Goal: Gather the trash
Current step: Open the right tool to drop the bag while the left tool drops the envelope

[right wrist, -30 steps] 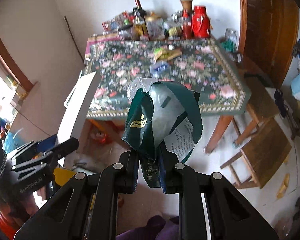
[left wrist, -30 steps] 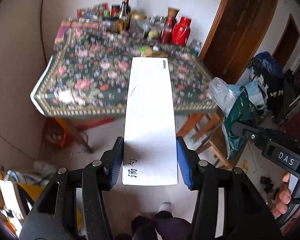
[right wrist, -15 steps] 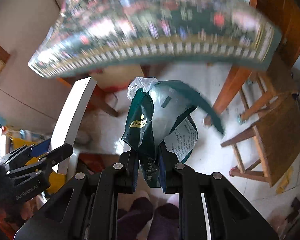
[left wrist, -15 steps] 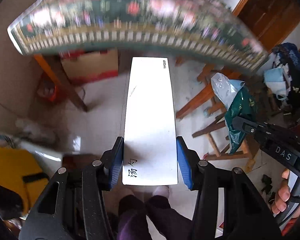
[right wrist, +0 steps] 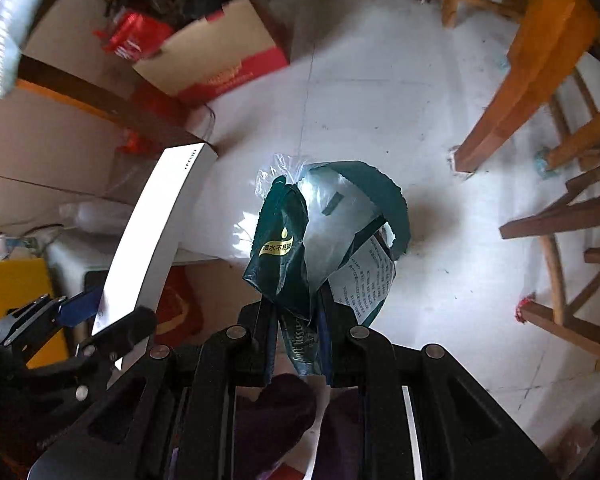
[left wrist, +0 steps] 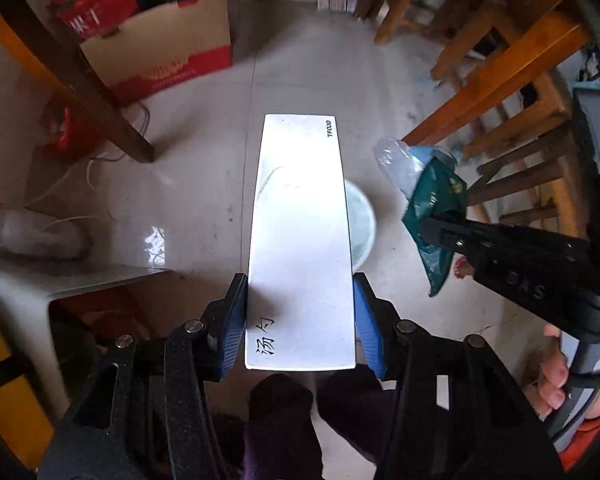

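The left gripper (left wrist: 300, 320) clamps a long white box (left wrist: 300, 240) by its near end, jaws half open; the long axis points away from the gripper, down toward the floor (left wrist: 204, 184) (pale tiles). The right gripper (right wrist: 296, 344), fully closed, pinches a crumpled green wrapper (right wrist: 316, 236) above the floor, just beside the box.

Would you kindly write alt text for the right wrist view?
The right gripper clamps a crumpled green plastic wrapper above a pale tiled floor. At left, the left gripper holds a long white box; a cardboard box and wooden chair legs lie beyond.
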A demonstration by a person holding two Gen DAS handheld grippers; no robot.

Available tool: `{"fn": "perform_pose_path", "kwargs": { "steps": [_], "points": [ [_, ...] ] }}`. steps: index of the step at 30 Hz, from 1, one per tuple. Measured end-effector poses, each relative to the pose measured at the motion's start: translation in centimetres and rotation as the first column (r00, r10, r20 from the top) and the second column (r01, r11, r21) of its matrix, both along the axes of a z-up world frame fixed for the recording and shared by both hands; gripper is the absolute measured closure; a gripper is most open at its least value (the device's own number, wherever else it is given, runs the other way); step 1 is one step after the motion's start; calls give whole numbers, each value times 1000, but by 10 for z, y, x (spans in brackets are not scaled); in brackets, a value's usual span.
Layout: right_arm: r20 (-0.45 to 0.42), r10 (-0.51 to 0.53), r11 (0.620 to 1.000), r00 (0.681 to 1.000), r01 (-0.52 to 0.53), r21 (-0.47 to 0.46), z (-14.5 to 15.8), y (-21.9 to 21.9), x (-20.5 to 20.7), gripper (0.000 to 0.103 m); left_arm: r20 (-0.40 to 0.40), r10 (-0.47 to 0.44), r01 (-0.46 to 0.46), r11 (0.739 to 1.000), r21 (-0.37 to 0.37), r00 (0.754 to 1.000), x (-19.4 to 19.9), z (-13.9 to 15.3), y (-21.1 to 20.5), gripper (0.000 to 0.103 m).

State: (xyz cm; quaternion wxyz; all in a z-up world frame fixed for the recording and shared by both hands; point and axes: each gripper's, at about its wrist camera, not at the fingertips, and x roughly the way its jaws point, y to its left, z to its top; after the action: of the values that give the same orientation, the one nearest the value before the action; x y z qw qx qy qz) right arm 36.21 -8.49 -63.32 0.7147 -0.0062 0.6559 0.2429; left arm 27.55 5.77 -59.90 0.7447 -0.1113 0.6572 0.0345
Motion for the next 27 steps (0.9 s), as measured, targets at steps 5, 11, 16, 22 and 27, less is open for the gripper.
{"fn": "perform_pose_path", "kwargs": {
  "steps": [5,11,16,22,27],
  "points": [
    [-44,30,1000,999,-31,-3,-53,11,12,84,-39,-17,16,1000,-7,999,8,-51,7,53],
    [-80,38,999,996,-38,-3,-80,18,16,53,-66,-31,30,999,-15,997,13,-87,8,53],
    [-112,18,1000,994,-19,-9,-87,9,21,51,-112,-39,35,998,-43,993,19,-111,6,53],
    [-97,-13,1000,995,12,-14,-77,-2,21,51,-146,-84,72,994,-83,986,41,-129,-11,52],
    [-94,-38,999,995,37,-21,-71,-10,24,51,-150,-91,81,994,-76,985,56,-129,-16,52]
  ]
}}
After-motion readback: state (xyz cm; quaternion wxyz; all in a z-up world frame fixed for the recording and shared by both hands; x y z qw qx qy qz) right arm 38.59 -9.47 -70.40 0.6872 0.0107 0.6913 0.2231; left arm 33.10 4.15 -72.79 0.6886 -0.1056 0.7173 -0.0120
